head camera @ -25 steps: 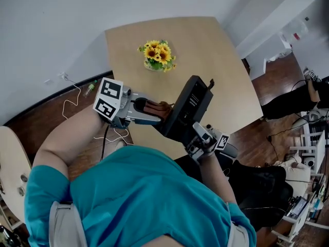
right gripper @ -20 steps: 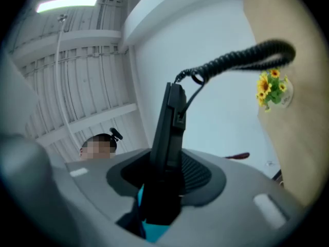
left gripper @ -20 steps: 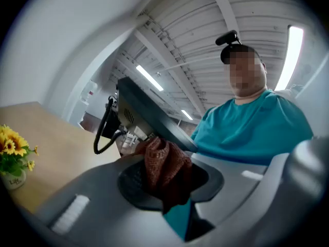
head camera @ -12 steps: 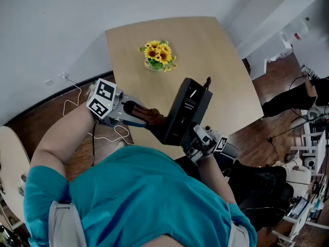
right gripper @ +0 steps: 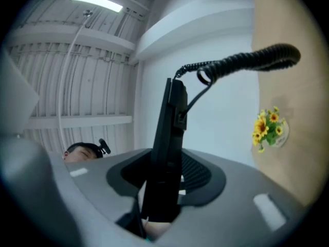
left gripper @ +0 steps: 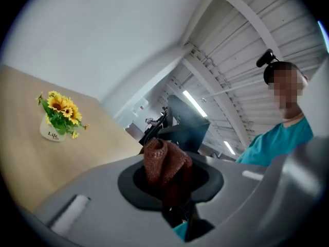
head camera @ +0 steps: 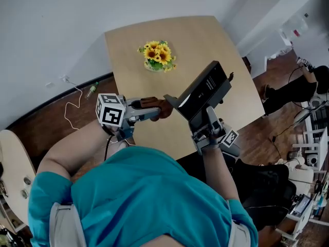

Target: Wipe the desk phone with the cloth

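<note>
Above the wooden table (head camera: 128, 45): desk phone (head camera: 208, 89) aloft, clamped in right gripper (head camera: 206, 121)
Left gripper (head camera: 157, 110): clenched on brown cloth (head camera: 153, 103)

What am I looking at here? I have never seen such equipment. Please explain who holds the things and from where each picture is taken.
There is no robot here. A person holds a two-jaw gripper tool in each hand. The head view comes from a camera on the person's head, looking steeply down. The two gripper views come from a camera riding on each tool, looking along its jaws. The left gripper pinches a brown cloth. The right gripper clamps a black desk phone, held up above the wooden table; its coiled cord shows in the right gripper view. On the table stands a small pot of sunflowers.
</note>
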{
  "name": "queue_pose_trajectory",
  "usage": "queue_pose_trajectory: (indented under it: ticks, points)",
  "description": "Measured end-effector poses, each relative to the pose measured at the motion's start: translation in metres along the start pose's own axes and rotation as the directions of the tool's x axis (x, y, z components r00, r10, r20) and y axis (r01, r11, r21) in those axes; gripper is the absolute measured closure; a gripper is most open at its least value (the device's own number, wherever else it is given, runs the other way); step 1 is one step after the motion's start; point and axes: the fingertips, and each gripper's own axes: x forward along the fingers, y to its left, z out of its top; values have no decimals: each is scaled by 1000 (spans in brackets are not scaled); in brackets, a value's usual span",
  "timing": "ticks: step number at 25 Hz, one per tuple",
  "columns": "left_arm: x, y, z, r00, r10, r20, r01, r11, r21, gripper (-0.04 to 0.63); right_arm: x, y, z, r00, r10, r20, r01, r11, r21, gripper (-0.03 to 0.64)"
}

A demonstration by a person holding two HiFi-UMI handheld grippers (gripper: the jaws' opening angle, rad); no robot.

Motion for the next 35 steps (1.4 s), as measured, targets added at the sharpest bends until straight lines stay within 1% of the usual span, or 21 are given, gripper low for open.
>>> queue_pose_trajectory:
  ticks: [3, 6, 9, 13, 17, 20, 24, 26, 27, 28, 30, 32, 33, 35]
  points:
    - [14, -8, 9, 999, 24, 49, -23, 999, -33, 506, 5, -6, -6, 999, -44, -11, 43, 997, -62, 448]
    - [19, -18, 10, 998, 34, 48, -33, 999, -29, 506, 1, -9, -7, 997, -81, -6, 79, 990, -115, 448]
    - [24, -25, 9, 1000, 24, 16, -24, 1000, 4, 506, -2, -19, -7, 992, -122, -19, 118, 983, -141, 448]
    - [27, -35, 10, 999, 1, -33, 1, 998, 61, 506, -11, -32, -7, 985, -171, -12, 167, 975, -148, 447]
    - [24, -51, 19, 999, -23, -42, 27, 995, 95, 506, -19, -39, -4, 978, -210, 2, 208, 968, -143, 448]
    - [17, -48, 23, 999, -20, -43, 25, 992, 126, 506, -21, -36, -2, 983, -184, 18, 185, 978, -93, 448]
    - [-2, -14, 31, 998, 54, -11, -52, 992, 117, 506, -16, -24, -6, 994, -114, 6, 114, 992, -52, 448]
    - [-12, -2, 40, 995, 94, 17, -96, 990, 105, 506, -14, -20, -8, 994, -107, -18, 106, 993, -57, 448]
    - [-15, 0, 47, 994, 101, 37, -105, 990, 97, 506, -14, -20, -9, 993, -115, -31, 112, 991, -68, 448]
    - [-17, -3, 55, 994, 95, 58, -100, 991, 94, 506, -14, -21, -10, 991, -130, -44, 126, 989, -82, 448]
    - [-15, -20, 67, 996, 52, 77, -61, 992, 114, 506, -15, -24, -11, 983, -170, -68, 163, 981, -106, 448]
    - [-4, -40, 67, 999, 10, 49, -17, 988, 152, 506, -16, -27, -15, 977, -197, -84, 187, 976, -116, 448]
    - [2, -45, 63, 1000, 0, 25, -4, 986, 166, 506, -16, -28, -17, 977, -197, -85, 187, 976, -111, 448]
    - [10, -45, 52, 1000, 3, -11, -1, 985, 174, 506, -14, -26, -20, 982, -173, -72, 167, 982, -88, 448]
